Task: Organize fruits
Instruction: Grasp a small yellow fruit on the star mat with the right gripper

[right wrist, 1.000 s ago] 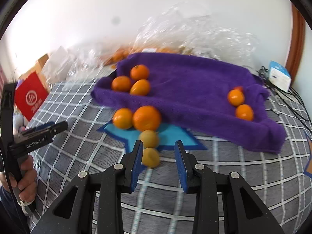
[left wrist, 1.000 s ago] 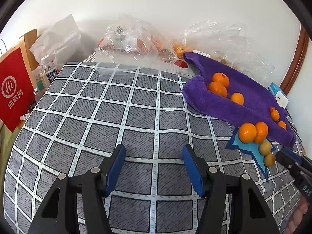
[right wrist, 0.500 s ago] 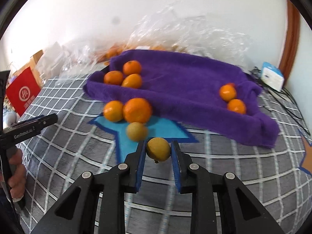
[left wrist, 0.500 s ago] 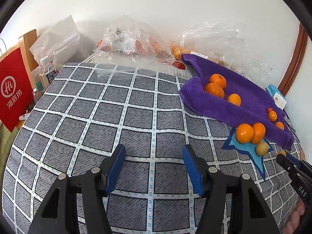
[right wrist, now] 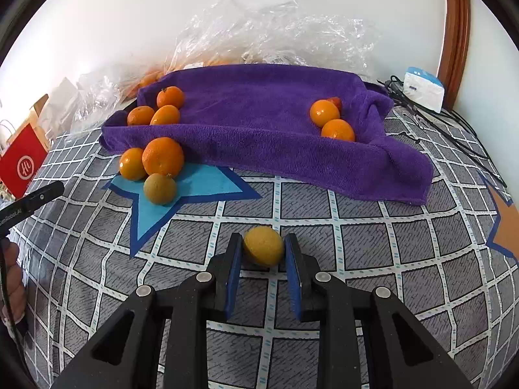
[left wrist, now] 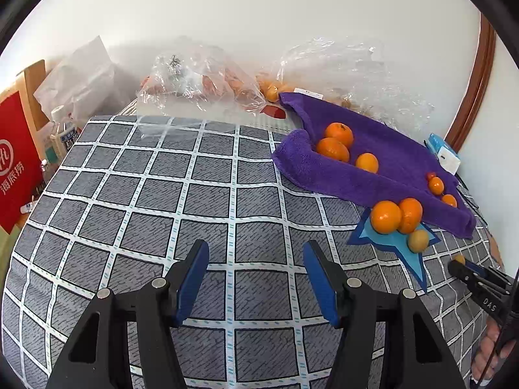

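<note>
My right gripper (right wrist: 263, 249) is shut on a small yellow fruit (right wrist: 263, 245) and holds it over the checked cloth, right of the blue star mat (right wrist: 194, 183). On the mat lie two oranges (right wrist: 162, 157) and a dull yellow fruit (right wrist: 160, 188). The purple towel (right wrist: 259, 123) holds three oranges at its left (right wrist: 152, 115) and two at its right (right wrist: 337, 129). My left gripper (left wrist: 256, 275) is open and empty over the checked cloth, left of the mat (left wrist: 392, 243). The right gripper with the fruit shows at the left wrist view's right edge (left wrist: 460, 261).
Clear plastic bags (left wrist: 201, 77) with more fruit lie at the back by the wall. A red paper bag (left wrist: 16, 162) and a bottle (left wrist: 63, 129) stand at the left edge. A white box (right wrist: 423, 87) and black cables (right wrist: 454, 129) lie at the back right.
My right gripper closed on the small yellow fruit by the star mat's tip and carried it off to the right, lifted from the cloth. The left gripper stayed open and nearly still.
</note>
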Demonstrator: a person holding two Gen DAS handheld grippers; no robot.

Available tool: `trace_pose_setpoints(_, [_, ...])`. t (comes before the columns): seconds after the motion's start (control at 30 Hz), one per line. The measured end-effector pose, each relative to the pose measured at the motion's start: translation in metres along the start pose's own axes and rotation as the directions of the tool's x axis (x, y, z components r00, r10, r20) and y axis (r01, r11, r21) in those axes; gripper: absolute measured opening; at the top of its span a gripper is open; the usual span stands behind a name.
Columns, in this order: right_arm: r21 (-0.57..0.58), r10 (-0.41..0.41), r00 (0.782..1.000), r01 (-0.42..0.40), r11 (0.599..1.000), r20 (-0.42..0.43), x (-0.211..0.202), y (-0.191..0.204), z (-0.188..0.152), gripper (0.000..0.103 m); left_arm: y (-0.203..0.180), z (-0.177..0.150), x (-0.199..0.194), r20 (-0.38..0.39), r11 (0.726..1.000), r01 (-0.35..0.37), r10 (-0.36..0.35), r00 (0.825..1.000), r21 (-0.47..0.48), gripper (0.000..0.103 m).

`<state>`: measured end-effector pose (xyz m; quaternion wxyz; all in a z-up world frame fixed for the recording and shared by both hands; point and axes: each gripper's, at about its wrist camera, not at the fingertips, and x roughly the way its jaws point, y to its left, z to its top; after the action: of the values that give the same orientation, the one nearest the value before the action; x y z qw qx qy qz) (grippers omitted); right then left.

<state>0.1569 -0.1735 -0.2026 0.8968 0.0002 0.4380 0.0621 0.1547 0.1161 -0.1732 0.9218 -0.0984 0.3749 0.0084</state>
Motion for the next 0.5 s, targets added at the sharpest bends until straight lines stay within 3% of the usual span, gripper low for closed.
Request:
trace_pose_setpoints(0.23, [-0.025,-0.038,0.998,0.039,0.999,0.051,-0.011,-0.002,-0.002,0.026,-0.002,-0.002,-0.005,0.007,1.0,-0.013,0.013,1.0,-0.019,0.057])
trace_pose_setpoints(0.5, [-0.018,-0.064,0.994,0.066,0.998,0.09,-0.018,-0.028,0.011,0.026,-0.047,0.007,-0.015,0.003,0.998,0.025,-0.026,1.0,0.056,0.058])
